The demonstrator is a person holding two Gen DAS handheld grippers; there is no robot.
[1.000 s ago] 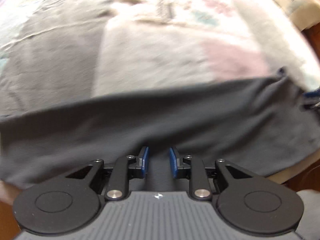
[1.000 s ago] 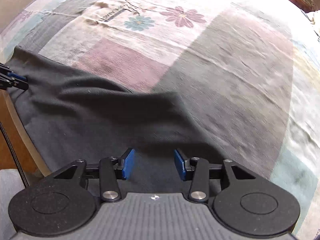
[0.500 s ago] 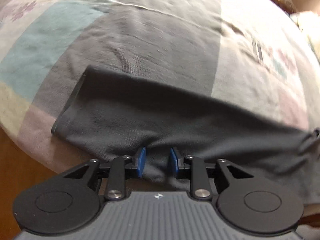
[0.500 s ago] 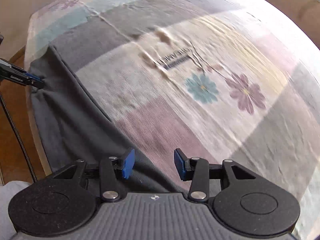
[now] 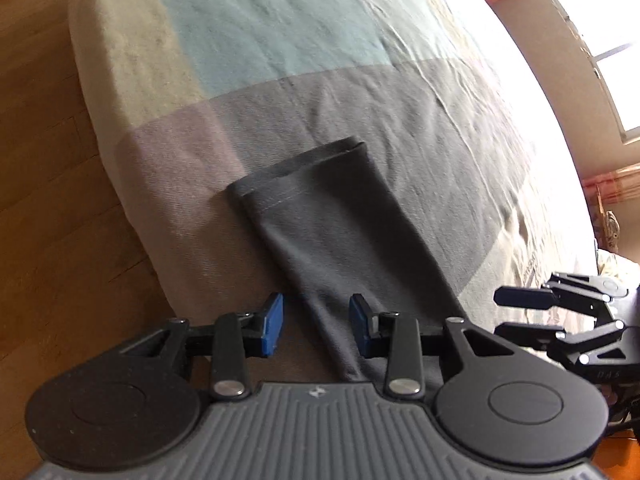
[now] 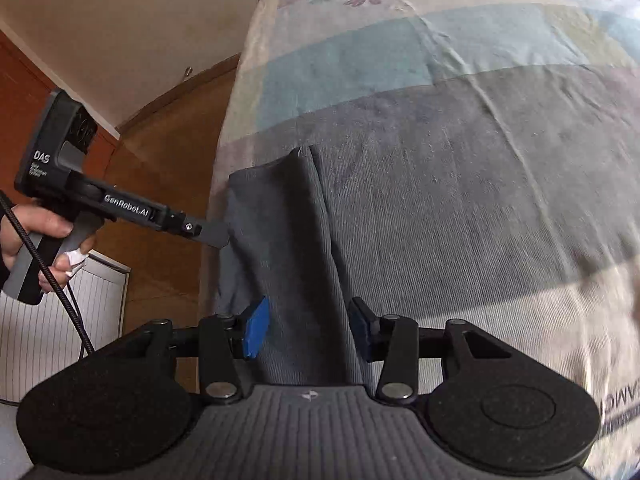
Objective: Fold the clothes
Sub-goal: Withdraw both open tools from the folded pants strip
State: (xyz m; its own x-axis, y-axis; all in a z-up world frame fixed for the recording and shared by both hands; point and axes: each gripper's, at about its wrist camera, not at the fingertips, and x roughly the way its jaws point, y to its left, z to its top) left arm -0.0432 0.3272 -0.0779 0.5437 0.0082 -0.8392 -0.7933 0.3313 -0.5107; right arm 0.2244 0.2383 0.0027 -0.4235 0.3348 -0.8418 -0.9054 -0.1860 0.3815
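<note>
Patchwork bedspread (image 5: 280, 40) is carrying the dark grey garment (image 5: 340, 240), now lying as a narrow strip along the near edge rather than spread wide. Left gripper (image 5: 316, 328) is opening, releasing it; right gripper (image 6: 308, 332) is hovering parted, unclamped.

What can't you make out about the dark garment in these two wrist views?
- Left wrist view: the dark garment runs under the left claw's body, near end hidden.
- Right wrist view: its near part is behind the right claw; the bedspread at right is blurred.
</note>
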